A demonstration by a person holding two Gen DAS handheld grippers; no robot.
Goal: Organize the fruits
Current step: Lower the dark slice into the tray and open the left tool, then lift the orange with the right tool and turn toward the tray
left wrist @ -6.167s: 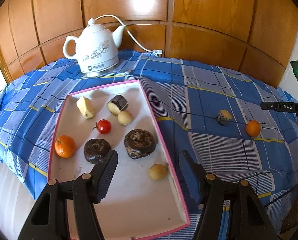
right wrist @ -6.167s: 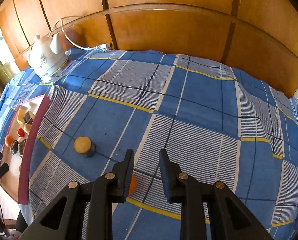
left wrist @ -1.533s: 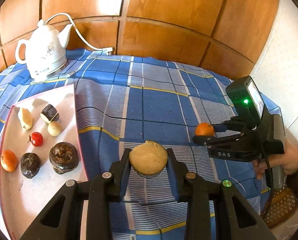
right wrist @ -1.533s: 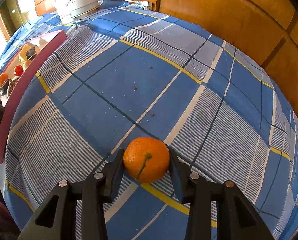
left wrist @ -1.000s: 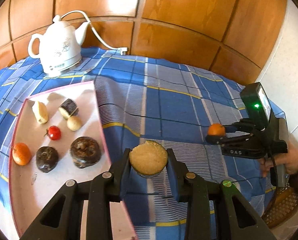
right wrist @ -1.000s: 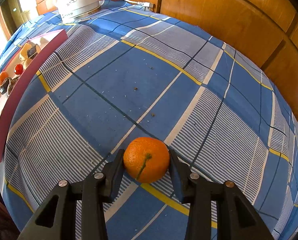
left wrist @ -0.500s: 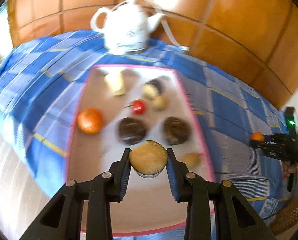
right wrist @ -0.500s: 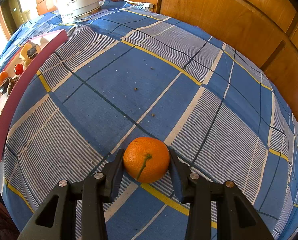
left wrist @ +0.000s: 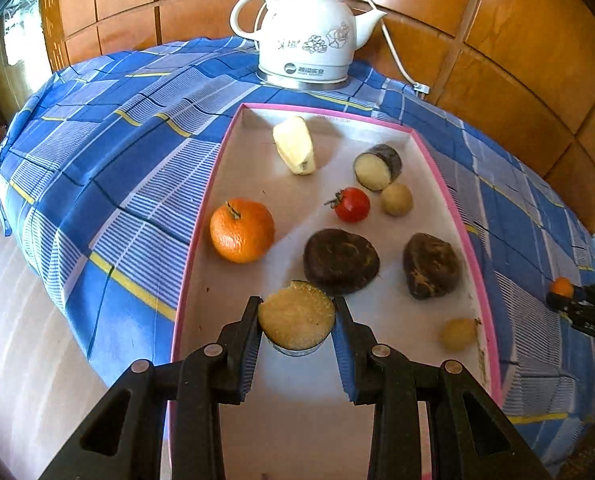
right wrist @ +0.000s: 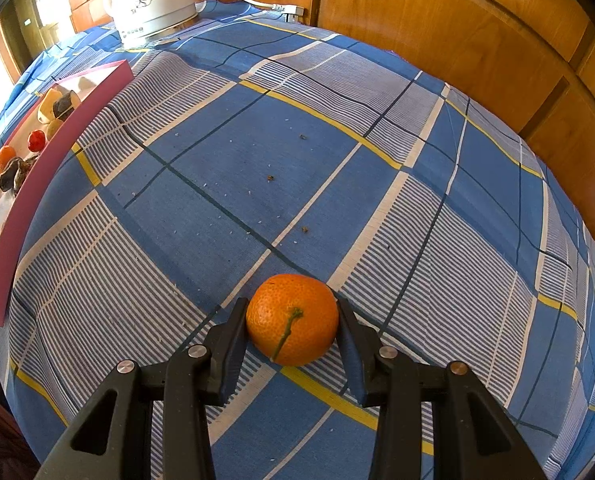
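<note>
Backdrop: wood panelling all round, and a surface under a blue plaid cloth [right wrist: 225, 184] with yellow stripes.
Left hand-held gripper [left wrist: 297, 322]: clamped on a cut fruit piece [left wrist: 296, 316], pale grainy face up, dark skin below. It's held over the near part of the pink-rimmed tray [left wrist: 437, 164].
Just ahead of it: two dark brown lumps, one [left wrist: 340, 261] almost touching the held piece, the other [left wrist: 431, 266] off to the right.
Further ahead: an orange [left wrist: 242, 230] on the left, a cherry tomato [left wrist: 351, 204], a small pale round fruit [left wrist: 396, 199], a cut dark-skinned chunk [left wrist: 377, 162] and a pale yellow wedge [left wrist: 295, 145].
To its right: another small yellowish fruit [left wrist: 458, 334] by the tray rim.
Beyond the tray: white kettle [left wrist: 311, 36], corded.
Right hand-held gripper [right wrist: 292, 320]: fingers closed on a tangerine [right wrist: 292, 318], stem facing the camera, right down at the cloth; can't tell if it's lifted. The tray is far off to its left.
</note>
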